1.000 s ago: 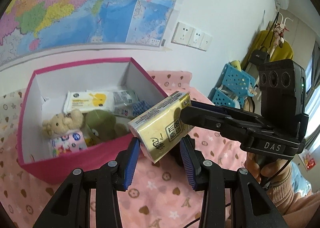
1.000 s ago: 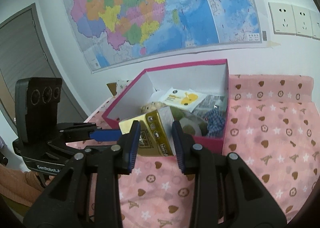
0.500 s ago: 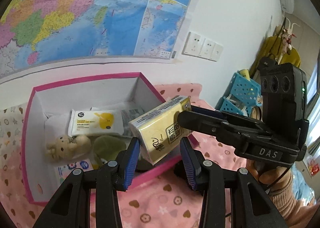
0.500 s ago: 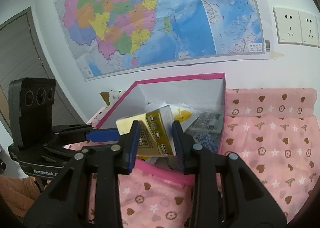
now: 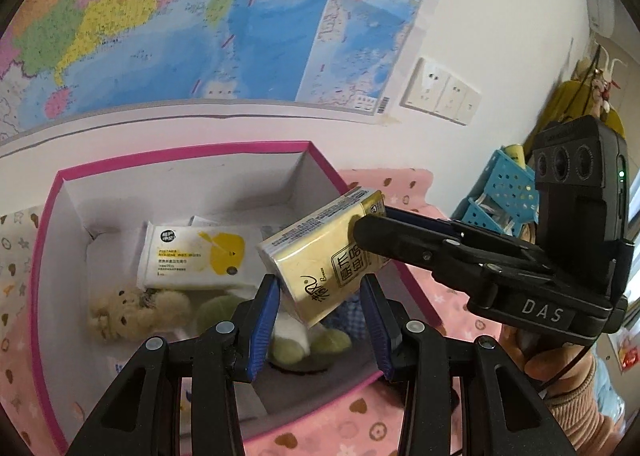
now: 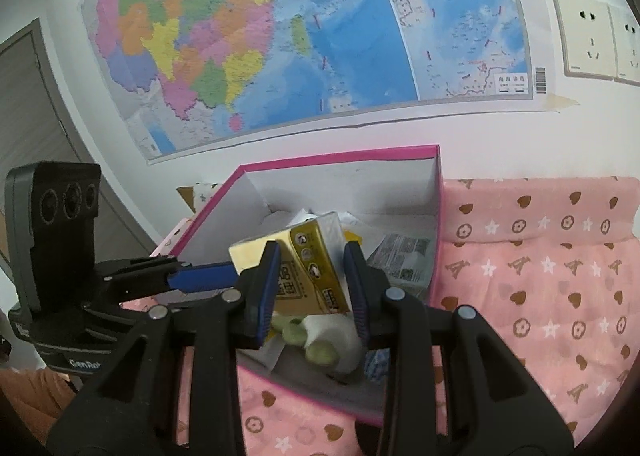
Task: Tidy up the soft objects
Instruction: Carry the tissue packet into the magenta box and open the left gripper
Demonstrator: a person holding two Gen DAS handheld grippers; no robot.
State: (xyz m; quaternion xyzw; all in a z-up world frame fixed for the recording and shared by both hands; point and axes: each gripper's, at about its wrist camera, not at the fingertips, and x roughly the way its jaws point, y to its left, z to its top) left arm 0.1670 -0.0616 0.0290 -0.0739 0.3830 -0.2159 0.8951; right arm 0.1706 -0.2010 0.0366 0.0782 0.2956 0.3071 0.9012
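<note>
A yellow tissue pack point(image 5: 320, 252) hangs in the air over the open pink box point(image 5: 44, 223). My right gripper point(image 6: 310, 280) is shut on the pack point(image 6: 308, 260); it also shows in the left wrist view point(image 5: 452, 252), reaching in from the right. My left gripper point(image 5: 318, 320) is open, its blue pads on either side of the pack's lower end. In the box lie a white wet-wipes pack point(image 5: 192, 256), a small teddy bear point(image 5: 132, 312) and a green plush toy point(image 5: 304, 340).
The box point(image 6: 340, 153) stands on a pink patterned cloth point(image 6: 540, 276) against a wall with a map point(image 6: 280, 35) and sockets point(image 6: 592, 39). A blue perforated basket point(image 5: 500, 195) is at the far right. A grey door point(image 6: 36, 135) is on the left.
Both grippers and the tissue pack have moved forward, from in front of the box to above its inside. The right gripper still holds the pack.
</note>
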